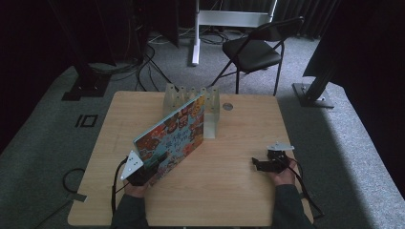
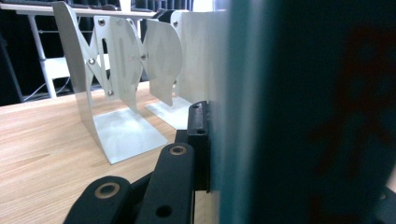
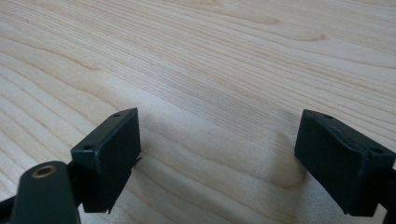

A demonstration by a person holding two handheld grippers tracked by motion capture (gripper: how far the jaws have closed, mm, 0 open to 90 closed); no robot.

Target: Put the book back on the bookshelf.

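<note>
- Nearest the high camera, the left gripper (image 1: 143, 172) is clamped on the lower edge of a sticker-covered laptop (image 1: 174, 137), which stands tilted on edge on the wooden table (image 1: 229, 191).
- Seen in the left gripper view, one black pad presses flat against the laptop's (image 2: 303, 112) side.
- Behind the laptop stands a white metal file rack (image 1: 210, 102); its dividers (image 2: 119, 70) are upright, near the laptop's far end.
- At the table's right side, well apart from the laptop, the right gripper (image 1: 273, 162) rests with jaws spread wide over bare wood (image 3: 215, 88), holding nothing.
</note>
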